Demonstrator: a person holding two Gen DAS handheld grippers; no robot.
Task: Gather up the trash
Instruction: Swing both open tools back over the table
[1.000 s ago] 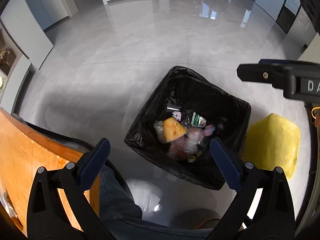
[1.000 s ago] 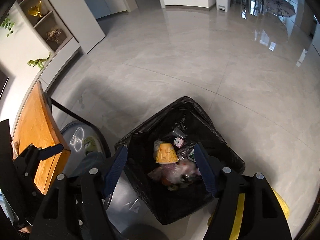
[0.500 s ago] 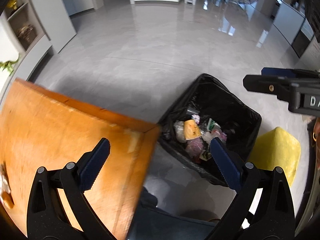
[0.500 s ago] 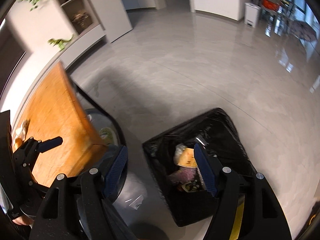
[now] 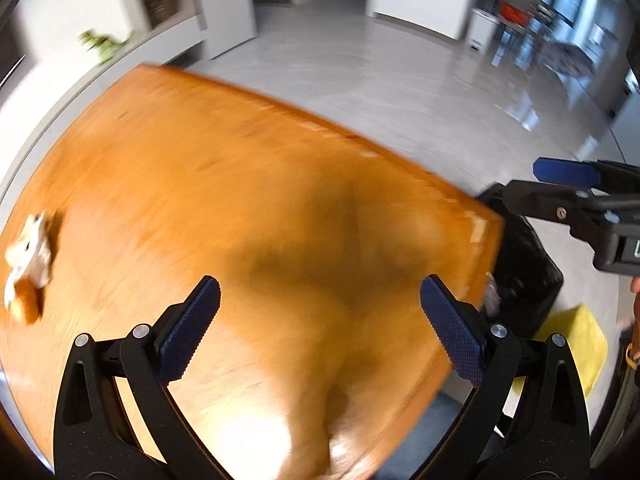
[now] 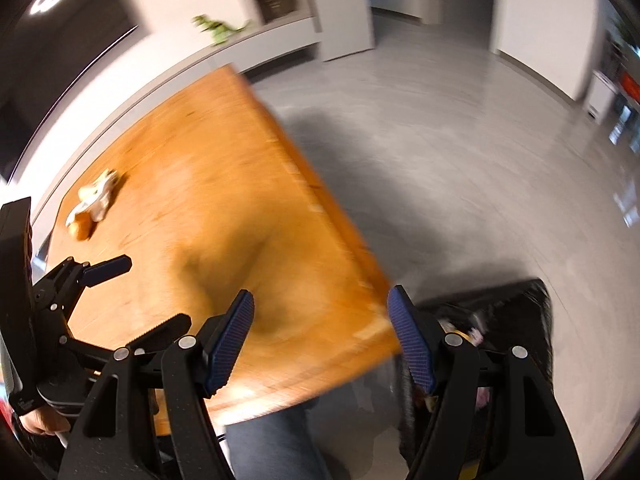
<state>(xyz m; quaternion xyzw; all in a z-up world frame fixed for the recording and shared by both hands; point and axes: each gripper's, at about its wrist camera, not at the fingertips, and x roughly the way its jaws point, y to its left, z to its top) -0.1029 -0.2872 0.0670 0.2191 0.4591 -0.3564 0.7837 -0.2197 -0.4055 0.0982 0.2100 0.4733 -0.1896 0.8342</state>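
Hovering above the wooden table (image 5: 248,208): left gripper (image 5: 320,320) and right gripper (image 6: 320,344), both gaping, empty. Lying far left: crumpled trash (image 5: 28,256). Showing only rightward: green dinosaur (image 6: 218,26) clearly, bin (image 6: 520,320) contents.

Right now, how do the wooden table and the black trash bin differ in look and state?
The wooden table is orange and flat; the black trash bin is dark, lined with a bag. The table carries one crumpled scrap; the bin already holds several pieces. The table stands higher; the bin stands beside its corner on the floor.
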